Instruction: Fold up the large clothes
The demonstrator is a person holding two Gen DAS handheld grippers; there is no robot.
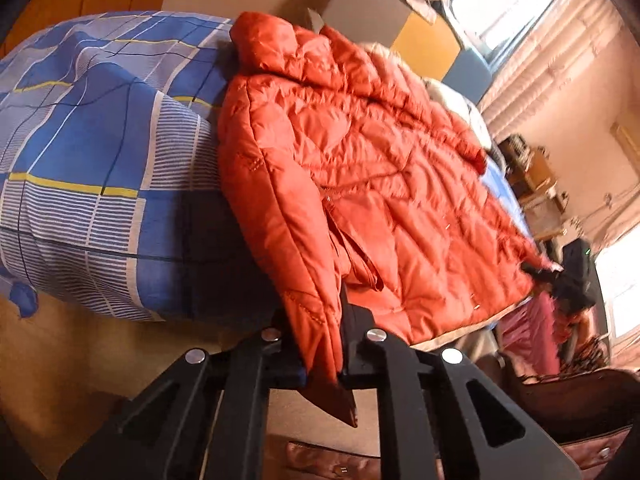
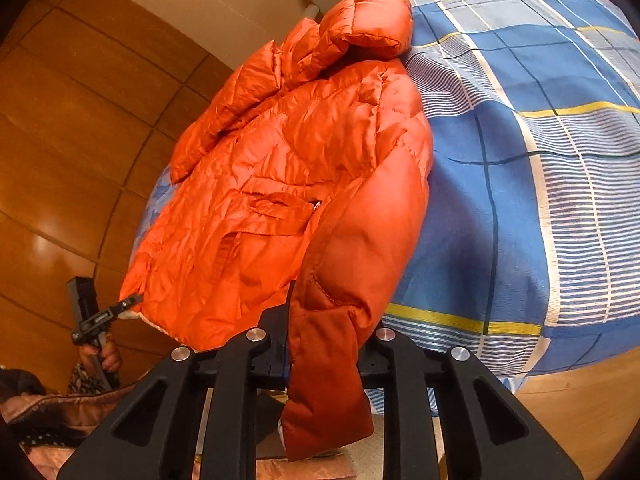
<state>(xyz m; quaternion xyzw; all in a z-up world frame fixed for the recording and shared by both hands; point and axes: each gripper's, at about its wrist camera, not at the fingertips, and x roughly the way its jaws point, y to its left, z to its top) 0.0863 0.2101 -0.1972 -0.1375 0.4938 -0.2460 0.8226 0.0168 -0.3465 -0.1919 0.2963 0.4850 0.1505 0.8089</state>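
Bed (image 1: 92,184) under blue plaid cover with white stripes and yellow lines; glossy wood panel wall (image 2: 68,152) beside it, pale curtains (image 1: 560,64) at bright window. Orange quilted puffer jacket (image 1: 360,168) lies spread on bed, shiny, crinkled, hood toward far end. My left gripper (image 1: 320,344) clamped on one sleeve cuff, cuff hanging below jaws. My right gripper (image 2: 324,340) clamped on other puffy sleeve (image 2: 332,360), its end drooping over bed edge.

sunlit window (image 1: 508,4), wooden wardrobe (image 2: 80,128), checked bedding (image 1: 80,152)
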